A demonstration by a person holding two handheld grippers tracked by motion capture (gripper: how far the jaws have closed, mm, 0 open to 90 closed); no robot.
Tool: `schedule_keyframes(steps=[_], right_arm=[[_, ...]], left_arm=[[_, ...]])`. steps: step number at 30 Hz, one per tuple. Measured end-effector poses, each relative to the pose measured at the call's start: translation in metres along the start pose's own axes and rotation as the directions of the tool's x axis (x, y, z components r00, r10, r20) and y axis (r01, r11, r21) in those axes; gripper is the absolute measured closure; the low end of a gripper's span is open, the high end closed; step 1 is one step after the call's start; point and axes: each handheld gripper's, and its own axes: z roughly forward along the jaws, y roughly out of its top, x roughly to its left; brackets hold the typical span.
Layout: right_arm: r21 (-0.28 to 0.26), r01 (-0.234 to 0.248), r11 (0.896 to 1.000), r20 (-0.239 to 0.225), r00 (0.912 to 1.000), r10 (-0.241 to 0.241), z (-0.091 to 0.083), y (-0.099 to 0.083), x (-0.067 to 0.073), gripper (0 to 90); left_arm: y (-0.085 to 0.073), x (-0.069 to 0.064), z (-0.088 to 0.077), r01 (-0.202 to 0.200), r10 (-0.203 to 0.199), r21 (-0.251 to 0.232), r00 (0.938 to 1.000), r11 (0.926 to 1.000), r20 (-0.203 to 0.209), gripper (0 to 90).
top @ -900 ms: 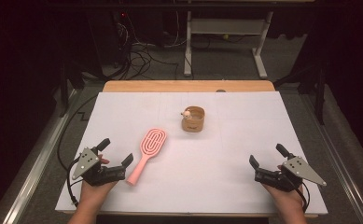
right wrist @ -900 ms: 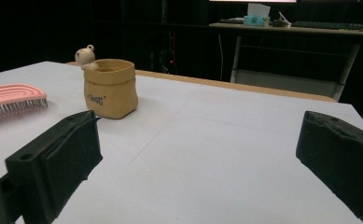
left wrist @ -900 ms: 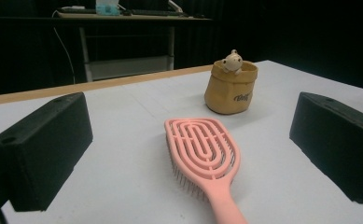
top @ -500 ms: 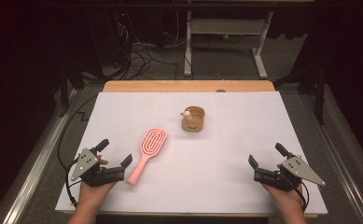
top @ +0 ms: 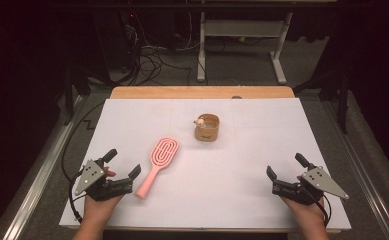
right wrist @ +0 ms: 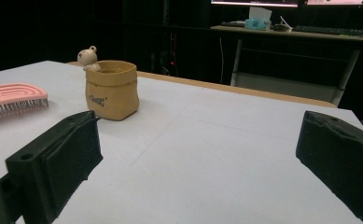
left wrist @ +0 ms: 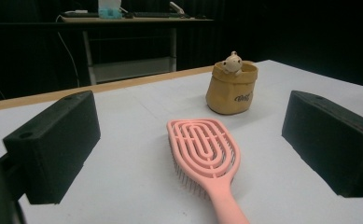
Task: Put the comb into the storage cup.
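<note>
1. Your left claw point(top: 123, 166) rests at the near left of the white tabletop point(top: 262, 145), its jaws spread wide with nothing pressed between them.
2. Your right claw point(top: 287, 167) rests at the near right of the tabletop, well apart from the left one. Its jaws also stand wide apart, with bare tabletop between them.
3. The pink hairbrush point(top: 156, 161) lies flat just beside your left claw. Its handle end points toward you, close to the claw's right jaw; in the high view you cannot tell whether the two touch.
4. In the left gripper view the hairbrush point(left wrist: 207, 158) lies between the two jaws and slightly ahead of them, bristles down, with clear space on both sides of its oval head.
5. Farther off, near the middle of the tabletop, stands a small tan bag point(top: 207, 128), upright and open at the top, apart from the brush head.
6. A small pale figure point(right wrist: 88, 58) sits at the bag's rim.
7. In the right gripper view the bag point(right wrist: 112, 89) stands ahead and to the left of the jaws.
</note>
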Motion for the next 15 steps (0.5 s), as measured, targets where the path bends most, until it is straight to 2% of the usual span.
schedule_keyframes(steps=[9, 15], right_arm=[[0.000, -0.003, 1.000, -0.001, 1.0000, 0.003, 0.0010, -0.0002, 0.0010, 0.4], [0.003, -0.001, 1.000, -0.004, 1.0000, 0.001, 0.0022, -0.0001, 0.0026, 0.5]], left_arm=[[0.0003, -0.0001, -0.0023, -0.002, 0.002, -0.006, 1.0000, 1.0000, -0.006, 6.1], [0.0011, -0.0007, -0.0035, -0.002, 0.002, 0.011, 0.9999, 0.9999, -0.015, 6.1]])
